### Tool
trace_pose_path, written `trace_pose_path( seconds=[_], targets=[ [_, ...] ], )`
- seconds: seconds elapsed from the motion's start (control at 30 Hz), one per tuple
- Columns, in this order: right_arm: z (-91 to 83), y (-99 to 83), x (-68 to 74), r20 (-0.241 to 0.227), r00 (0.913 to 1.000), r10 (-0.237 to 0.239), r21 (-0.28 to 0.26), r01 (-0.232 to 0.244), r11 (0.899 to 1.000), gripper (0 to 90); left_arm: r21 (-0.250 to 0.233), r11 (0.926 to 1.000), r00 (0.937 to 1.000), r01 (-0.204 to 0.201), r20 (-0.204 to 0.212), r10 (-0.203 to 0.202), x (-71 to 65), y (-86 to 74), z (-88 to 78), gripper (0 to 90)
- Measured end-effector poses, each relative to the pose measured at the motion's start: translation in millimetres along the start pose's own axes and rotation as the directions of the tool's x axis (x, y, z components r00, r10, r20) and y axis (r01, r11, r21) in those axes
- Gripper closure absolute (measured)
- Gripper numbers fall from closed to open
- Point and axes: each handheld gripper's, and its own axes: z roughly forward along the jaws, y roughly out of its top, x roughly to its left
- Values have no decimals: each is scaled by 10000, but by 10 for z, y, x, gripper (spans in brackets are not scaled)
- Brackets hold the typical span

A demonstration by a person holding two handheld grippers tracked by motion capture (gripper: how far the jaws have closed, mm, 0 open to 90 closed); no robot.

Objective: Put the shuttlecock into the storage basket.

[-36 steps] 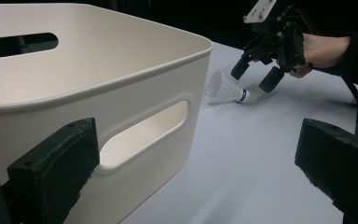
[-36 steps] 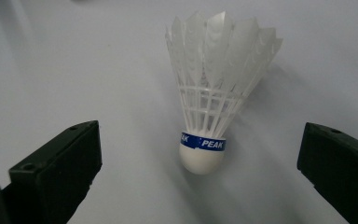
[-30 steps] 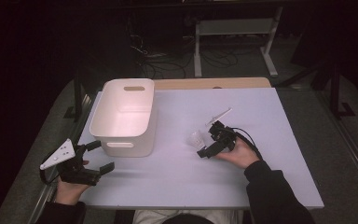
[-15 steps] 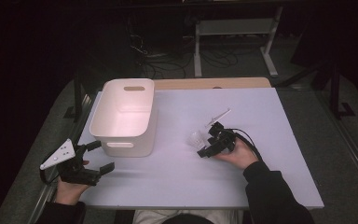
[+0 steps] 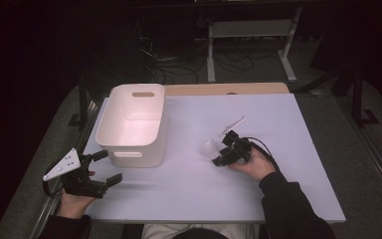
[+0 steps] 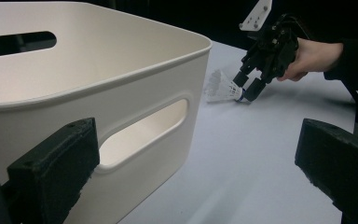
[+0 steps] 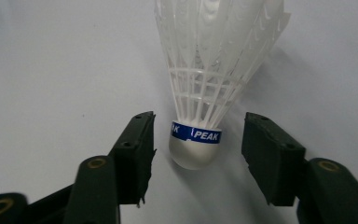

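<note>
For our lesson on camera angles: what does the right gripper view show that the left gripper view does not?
Right gripper view alone: blue band reading PEAK on the shuttlecock, lying between the right gripper jaws, gaps both sides, as they have just been closing. Left gripper view alone: the white bin, the left gripper open. Both: shuttlecock, right gripper, white table.

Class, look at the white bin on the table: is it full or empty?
Empty. The high view shows the bin's bare floor, with nothing inside; the shuttlecock lies outside it on the table.
</note>
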Motion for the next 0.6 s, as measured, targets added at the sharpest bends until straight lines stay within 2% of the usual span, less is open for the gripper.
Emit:
trace_pose_path(
  seconds=[0.23, 0.4, 0.6],
  targets=[
    [15, 4, 3, 113, 9999, -61, 92, 60, 9999, 557, -9, 10000, 10000, 10, 5, -10, -1, 0, -1, 0],
    [18, 8, 5, -64, 10000, -67, 164, 68, 9998, 619, -36, 10000, 10000, 24, 7, -24, -1, 0, -2, 0],
    [1, 5, 0, -33, 9999, -128, 178, 129, 9998, 635, -31, 10000, 10000, 29, 10, -29, -1, 0, -1, 0]
  ],
)
